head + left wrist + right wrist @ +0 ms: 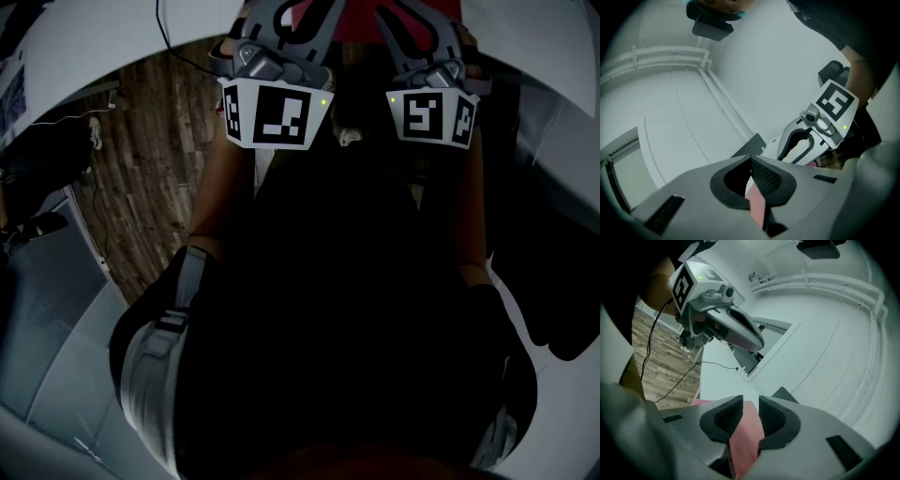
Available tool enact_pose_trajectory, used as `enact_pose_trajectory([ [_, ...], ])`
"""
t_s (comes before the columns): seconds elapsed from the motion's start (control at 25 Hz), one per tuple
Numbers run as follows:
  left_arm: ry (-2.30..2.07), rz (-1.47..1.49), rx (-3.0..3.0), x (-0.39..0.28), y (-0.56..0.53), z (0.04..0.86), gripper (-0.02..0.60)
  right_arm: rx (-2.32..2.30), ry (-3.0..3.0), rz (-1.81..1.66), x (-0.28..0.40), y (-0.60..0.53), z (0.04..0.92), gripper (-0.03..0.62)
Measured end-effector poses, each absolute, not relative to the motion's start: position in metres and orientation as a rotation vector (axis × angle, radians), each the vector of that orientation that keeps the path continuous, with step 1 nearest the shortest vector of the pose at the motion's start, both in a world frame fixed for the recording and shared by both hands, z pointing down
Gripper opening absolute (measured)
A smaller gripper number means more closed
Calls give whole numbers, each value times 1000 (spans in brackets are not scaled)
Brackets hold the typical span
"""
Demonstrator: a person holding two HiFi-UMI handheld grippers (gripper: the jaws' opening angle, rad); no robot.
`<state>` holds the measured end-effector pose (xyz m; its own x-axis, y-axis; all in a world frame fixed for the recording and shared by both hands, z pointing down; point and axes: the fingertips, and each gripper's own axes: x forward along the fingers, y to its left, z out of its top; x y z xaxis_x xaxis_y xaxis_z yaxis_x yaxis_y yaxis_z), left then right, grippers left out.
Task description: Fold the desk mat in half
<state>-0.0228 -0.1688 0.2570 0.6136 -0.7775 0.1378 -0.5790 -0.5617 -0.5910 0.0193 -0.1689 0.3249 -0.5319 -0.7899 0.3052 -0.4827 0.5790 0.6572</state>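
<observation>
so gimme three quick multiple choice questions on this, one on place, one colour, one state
1. Where does the mat show in the right gripper view?
A on a shelf
B between the right gripper's jaws
C on a chair

2. What colour is the mat?
A blue
B green
C pink

3. How do the right gripper's jaws stand?
A apart
B pressed together
C out of view

Answers:
1. B, it fills the gap between the jaws.
2. C, pink shows in both gripper views.
3. A, a clear gap separates them.
</observation>
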Motion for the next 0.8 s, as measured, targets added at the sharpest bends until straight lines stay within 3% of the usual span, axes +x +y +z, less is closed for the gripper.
enact_pose_trajectory([
  [0.8,1076,-585,-2453,-40,-179,288,12,771,-2166,-495,-8,-158,420,146],
])
